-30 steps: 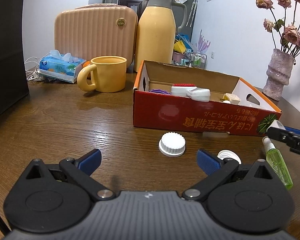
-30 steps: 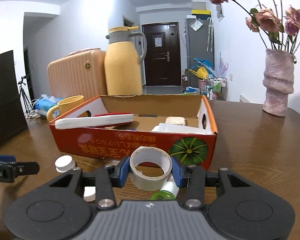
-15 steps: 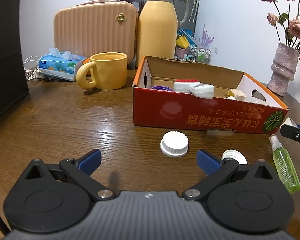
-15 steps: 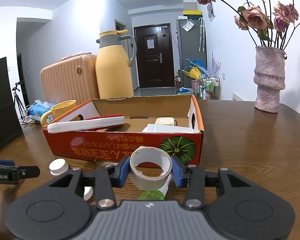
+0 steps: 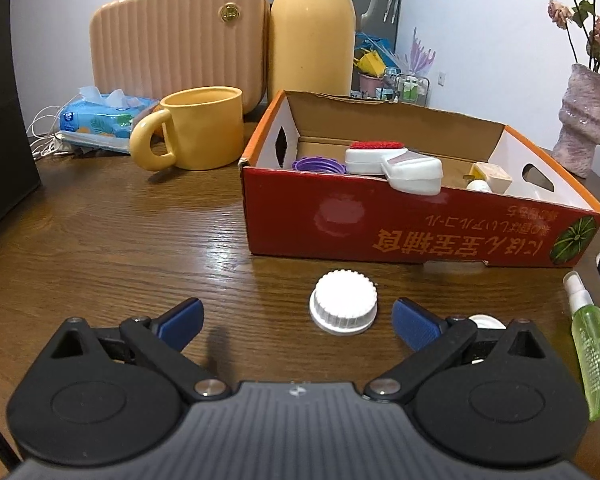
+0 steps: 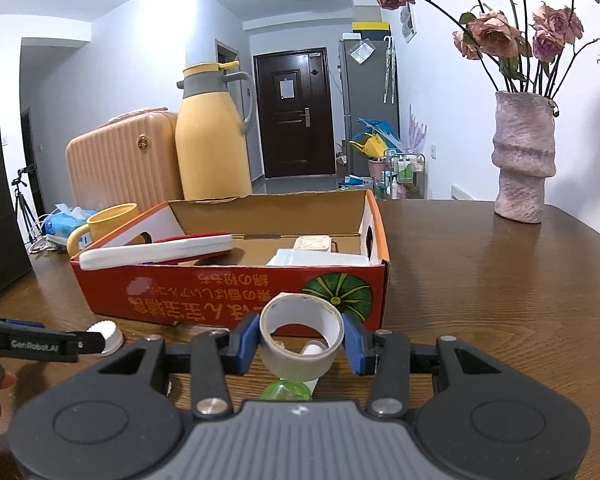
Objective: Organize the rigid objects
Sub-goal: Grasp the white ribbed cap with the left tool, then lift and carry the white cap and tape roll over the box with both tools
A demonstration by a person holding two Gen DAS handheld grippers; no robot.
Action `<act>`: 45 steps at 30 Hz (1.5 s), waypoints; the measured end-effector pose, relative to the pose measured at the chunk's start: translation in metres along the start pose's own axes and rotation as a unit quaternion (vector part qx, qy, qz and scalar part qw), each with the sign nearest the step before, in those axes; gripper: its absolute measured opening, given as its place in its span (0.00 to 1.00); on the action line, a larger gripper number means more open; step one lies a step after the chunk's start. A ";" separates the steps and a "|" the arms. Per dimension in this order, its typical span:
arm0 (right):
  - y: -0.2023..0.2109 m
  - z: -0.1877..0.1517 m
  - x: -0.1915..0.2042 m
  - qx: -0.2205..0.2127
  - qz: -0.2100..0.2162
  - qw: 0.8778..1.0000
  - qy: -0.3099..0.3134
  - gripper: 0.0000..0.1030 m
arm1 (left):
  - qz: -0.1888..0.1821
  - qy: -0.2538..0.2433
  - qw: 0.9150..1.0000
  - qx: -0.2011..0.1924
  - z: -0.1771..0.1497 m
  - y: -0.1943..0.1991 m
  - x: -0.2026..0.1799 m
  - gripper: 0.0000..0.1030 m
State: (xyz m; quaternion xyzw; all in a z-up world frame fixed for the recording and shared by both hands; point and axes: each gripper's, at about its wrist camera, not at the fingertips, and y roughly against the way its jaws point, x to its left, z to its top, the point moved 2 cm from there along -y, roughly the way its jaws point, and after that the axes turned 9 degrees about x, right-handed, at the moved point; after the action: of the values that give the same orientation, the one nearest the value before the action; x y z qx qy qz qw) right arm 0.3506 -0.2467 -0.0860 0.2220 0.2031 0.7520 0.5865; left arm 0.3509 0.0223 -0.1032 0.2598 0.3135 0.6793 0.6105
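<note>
My right gripper (image 6: 302, 338) is shut on a grey tape roll (image 6: 300, 338), held above the table in front of the red cardboard box (image 6: 236, 300). A green spray bottle (image 6: 286, 390) lies under it. My left gripper (image 5: 296, 320) is open and empty, low over the table. A white ribbed cap (image 5: 343, 307) lies just ahead between its fingers, in front of the box (image 5: 400, 232). A second white lid (image 5: 487, 322) sits behind the right finger, and the spray bottle (image 5: 592, 344) lies at the right. The box holds a white brush, a purple lid and small items.
A yellow mug (image 5: 196, 134), tissue pack (image 5: 104, 120), peach case (image 5: 180, 40) and yellow thermos (image 5: 312, 28) stand behind the box. A pink vase with flowers (image 6: 524, 160) stands at the far right. A dark panel (image 5: 0, 100) is at the left.
My left gripper has moved forward toward the white cap and box. My right gripper has risen slightly with the tape roll.
</note>
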 end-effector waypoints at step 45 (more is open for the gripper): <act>0.005 -0.003 0.002 -0.014 -0.007 1.000 0.003 0.42 | -0.072 -0.040 0.995 -0.049 -0.009 0.030 -0.024 0.40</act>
State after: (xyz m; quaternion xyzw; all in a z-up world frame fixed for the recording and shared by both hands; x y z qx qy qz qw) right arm 0.3443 -0.2458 -0.0852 0.2099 0.1962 0.7514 0.5940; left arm 0.3268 -0.0044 -0.0862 0.2336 0.2728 0.6373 0.6818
